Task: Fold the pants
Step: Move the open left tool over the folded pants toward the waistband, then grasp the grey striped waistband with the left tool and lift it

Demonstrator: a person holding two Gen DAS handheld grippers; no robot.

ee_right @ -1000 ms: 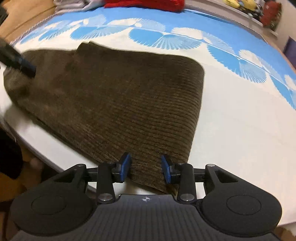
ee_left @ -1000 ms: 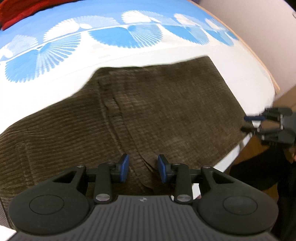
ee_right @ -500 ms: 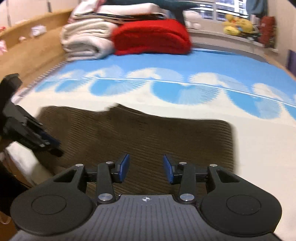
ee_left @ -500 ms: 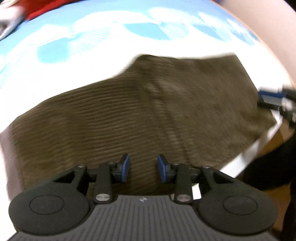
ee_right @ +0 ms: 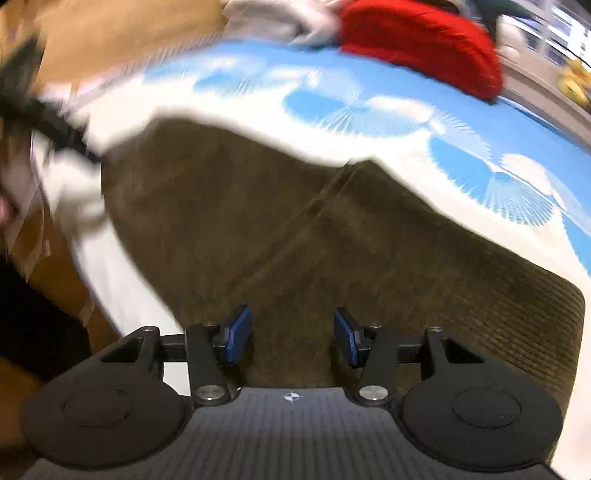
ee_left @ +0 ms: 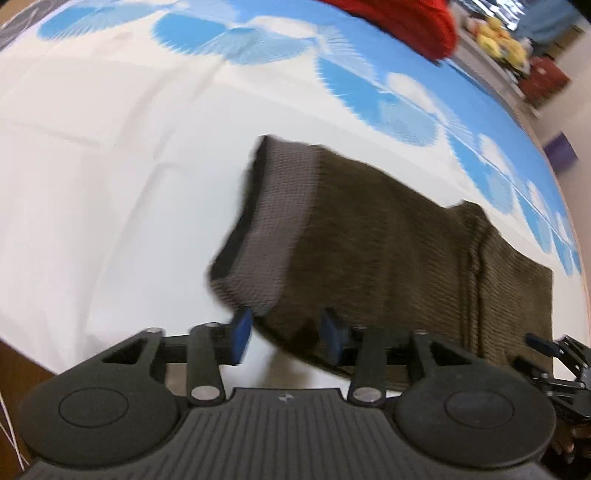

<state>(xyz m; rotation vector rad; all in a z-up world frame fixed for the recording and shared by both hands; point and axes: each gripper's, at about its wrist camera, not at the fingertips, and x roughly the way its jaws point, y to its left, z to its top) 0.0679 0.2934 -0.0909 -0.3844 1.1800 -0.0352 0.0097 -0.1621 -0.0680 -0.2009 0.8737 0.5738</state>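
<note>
The brown corduroy pants point(ee_left: 399, 251) lie folded flat on a white and blue bedsheet point(ee_left: 92, 166). Their grey ribbed waistband point(ee_left: 269, 236) shows at the left end. My left gripper point(ee_left: 286, 334) is open, with the near waistband corner between its blue pads. The right gripper shows at the far right of the left wrist view point(ee_left: 554, 354). In the right wrist view the pants point(ee_right: 332, 240) fill the middle and my right gripper point(ee_right: 291, 334) is open just above their near edge. The left gripper is a dark blur at the left of that view point(ee_right: 48, 122).
A red folded blanket point(ee_right: 421, 40) and pale folded linens point(ee_right: 273, 18) lie at the back of the bed. Yellow soft toys point(ee_left: 495, 40) sit on a ledge beyond. The bed's wooden edge and floor point(ee_right: 55, 266) lie at the near left.
Both grippers have swung to new positions along the pants. The left one has moved to the waistband end. The right one has dropped closer to the cloth. Both stay open.
</note>
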